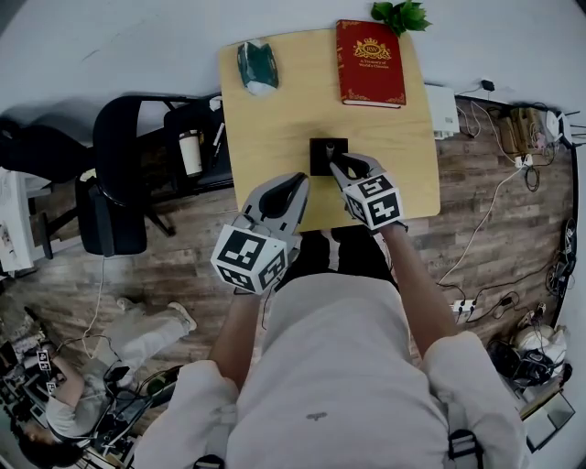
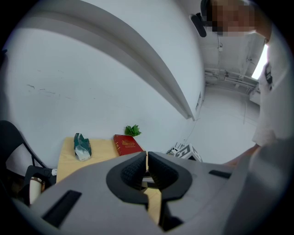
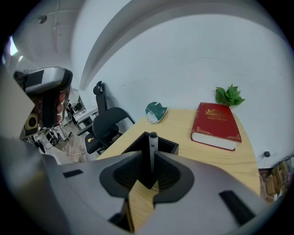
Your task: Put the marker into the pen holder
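Note:
A black square pen holder [image 1: 320,147] stands near the front middle of the wooden table [image 1: 275,128]. My right gripper [image 1: 336,165] is at its near right side, shut on a grey marker [image 1: 330,148]. In the right gripper view the marker [image 3: 152,149] stands upright between the fingertips of my right gripper [image 3: 152,160], its end over the holder's opening [image 3: 161,143]. My left gripper [image 1: 297,180] hovers at the table's front edge, left of the holder. Its jaws meet with nothing between them in the left gripper view [image 2: 147,159].
A red book [image 1: 370,62] lies at the table's far right, a green plant [image 1: 400,14] behind it. A green-and-white crumpled bag [image 1: 257,66] sits far left. A black office chair [image 1: 119,174] and a cup [image 1: 190,151] stand left of the table. Cables [image 1: 485,229] run across the floor on the right.

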